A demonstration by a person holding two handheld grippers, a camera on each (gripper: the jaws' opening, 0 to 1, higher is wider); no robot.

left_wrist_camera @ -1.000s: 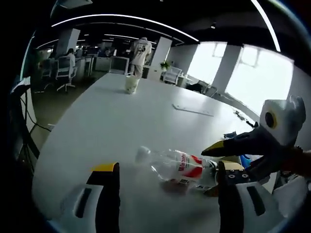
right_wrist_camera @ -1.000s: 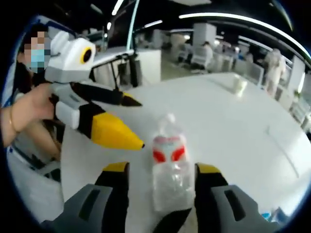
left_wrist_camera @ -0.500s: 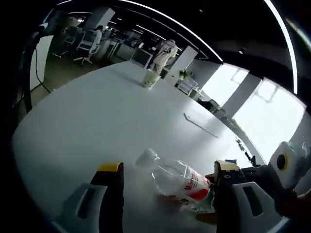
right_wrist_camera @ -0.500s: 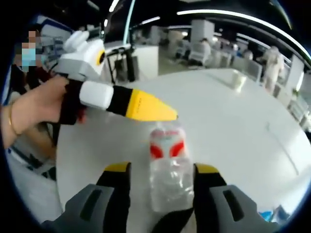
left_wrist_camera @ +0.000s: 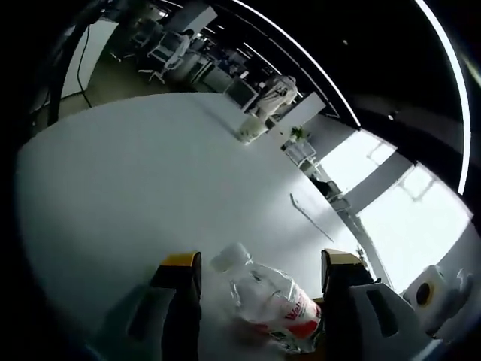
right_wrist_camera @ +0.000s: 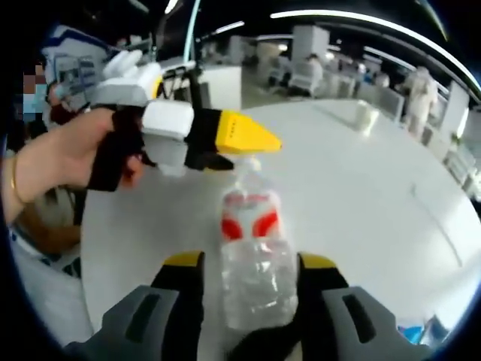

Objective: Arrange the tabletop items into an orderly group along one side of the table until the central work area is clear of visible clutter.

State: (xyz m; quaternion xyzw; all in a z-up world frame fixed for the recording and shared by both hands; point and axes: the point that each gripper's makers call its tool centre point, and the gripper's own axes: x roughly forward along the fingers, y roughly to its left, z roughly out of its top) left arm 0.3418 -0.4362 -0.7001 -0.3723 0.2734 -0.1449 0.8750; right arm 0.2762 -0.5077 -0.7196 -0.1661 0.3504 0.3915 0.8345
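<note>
Right gripper view – bottle [right_wrist_camera: 254, 263] label red-white, unreadable.

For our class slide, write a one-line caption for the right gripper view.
Right gripper straddles a lying clear bottle on the white table; left gripper reaches its cap.

Right tool [right_wrist_camera: 249, 282]: dark grey jaws tipped yellow. Left tool [right_wrist_camera: 233, 147]: white body, black grip, yellow pointed jaws. The hand [right_wrist_camera: 64, 154] wears a thin gold bracelet [right_wrist_camera: 16, 184]
</note>
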